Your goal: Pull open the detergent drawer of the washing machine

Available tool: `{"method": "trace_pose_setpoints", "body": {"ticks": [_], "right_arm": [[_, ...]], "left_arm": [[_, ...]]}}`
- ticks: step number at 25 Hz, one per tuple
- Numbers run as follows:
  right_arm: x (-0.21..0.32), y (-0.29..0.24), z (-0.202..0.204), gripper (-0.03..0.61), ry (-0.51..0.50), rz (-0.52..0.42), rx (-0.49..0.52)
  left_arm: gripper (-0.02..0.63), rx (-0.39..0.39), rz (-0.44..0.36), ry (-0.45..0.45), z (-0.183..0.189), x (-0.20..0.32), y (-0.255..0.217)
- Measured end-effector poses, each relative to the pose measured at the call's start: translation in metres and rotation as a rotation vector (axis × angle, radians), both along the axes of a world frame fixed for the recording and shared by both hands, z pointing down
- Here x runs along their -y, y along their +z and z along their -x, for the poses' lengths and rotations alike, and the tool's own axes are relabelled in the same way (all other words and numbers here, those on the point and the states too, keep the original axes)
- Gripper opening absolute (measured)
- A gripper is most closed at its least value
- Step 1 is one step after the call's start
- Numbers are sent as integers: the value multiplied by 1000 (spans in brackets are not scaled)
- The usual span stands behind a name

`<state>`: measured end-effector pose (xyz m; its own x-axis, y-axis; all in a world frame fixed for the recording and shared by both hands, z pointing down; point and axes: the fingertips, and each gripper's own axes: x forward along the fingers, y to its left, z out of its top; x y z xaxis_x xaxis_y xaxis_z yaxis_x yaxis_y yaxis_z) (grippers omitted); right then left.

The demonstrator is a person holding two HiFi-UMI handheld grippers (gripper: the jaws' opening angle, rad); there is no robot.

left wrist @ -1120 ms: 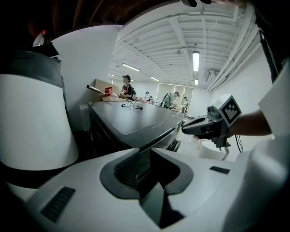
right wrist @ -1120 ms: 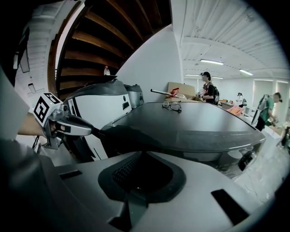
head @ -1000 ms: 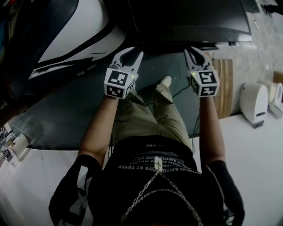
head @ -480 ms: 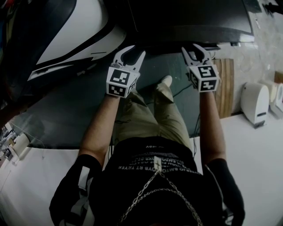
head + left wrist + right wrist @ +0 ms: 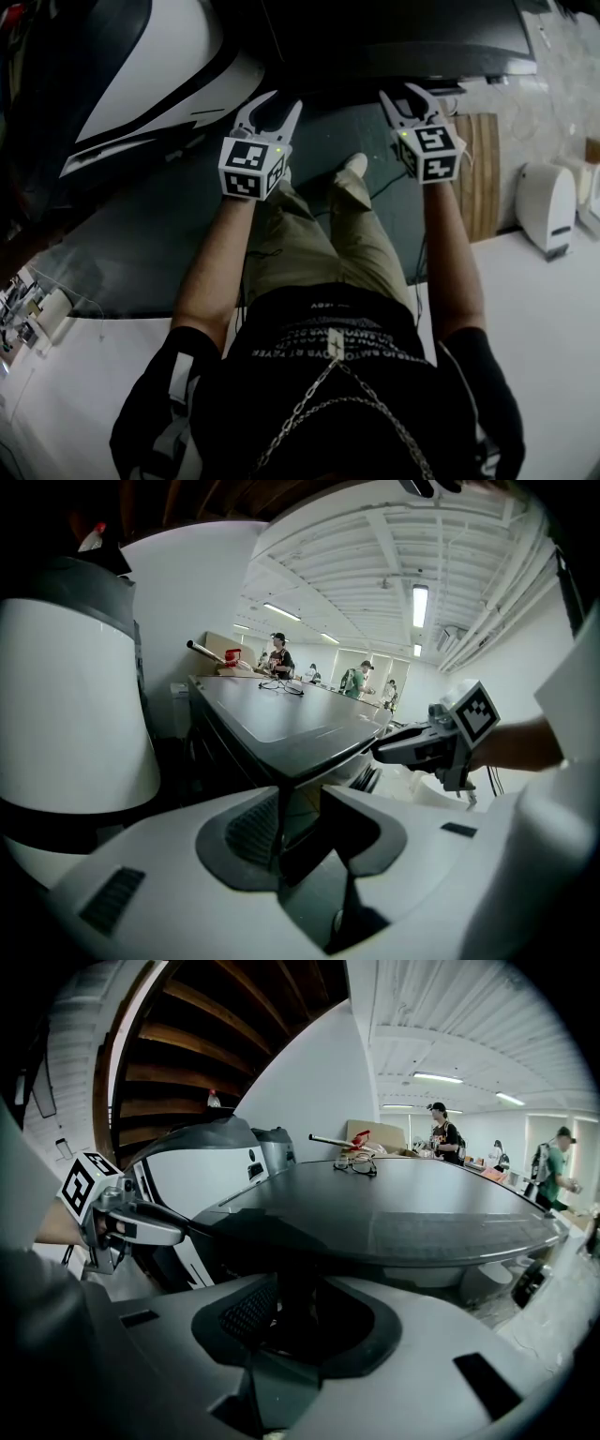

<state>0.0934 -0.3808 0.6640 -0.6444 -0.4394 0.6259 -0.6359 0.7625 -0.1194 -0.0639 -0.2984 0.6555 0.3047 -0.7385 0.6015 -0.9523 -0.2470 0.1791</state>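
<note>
Detergent drawer and washing machine show in no view. The left hand-held gripper (image 5: pixel 278 106) and right hand-held gripper (image 5: pixel 404 97) have just been opening, jaws wide and empty, near the dark surface (image 5: pixel 394 36) edge. Reaching seems not yet begun; the next move calls for finding the drawer front.

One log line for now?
left gripper: jaws just opening, nothing gripped | right gripper: jaws just opening, nothing gripped | both near dark grey flat top front edge

left tool (image 5: pixel 268 107), right tool (image 5: pixel 411 99) just opened, holding nothing
</note>
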Motion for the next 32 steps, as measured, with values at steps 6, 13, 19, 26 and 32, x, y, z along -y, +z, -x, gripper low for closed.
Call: {"method": "trace_pose_setpoints", "body": {"ticks": [6,13,19,26,32], "right_arm": [[-1,0,-1,110,-10,11,-1],[-1,-2,-2,110,-23,29,13],[-3,-2,-4,110,-38,46,18],[-4,-1,-8,110,-64,54,34],[-9,-2,-11,110,-84,68,40]], "left_arm": [[120,12,9,-1,-1,-1,0],[120,18,17,-39,-3,-1,0],[120,-6,39,-59,-6,-3,-1],[120,8,41,-68,-8,-3,0],[120,-4,53,-75,-12,-10,-1]]}}
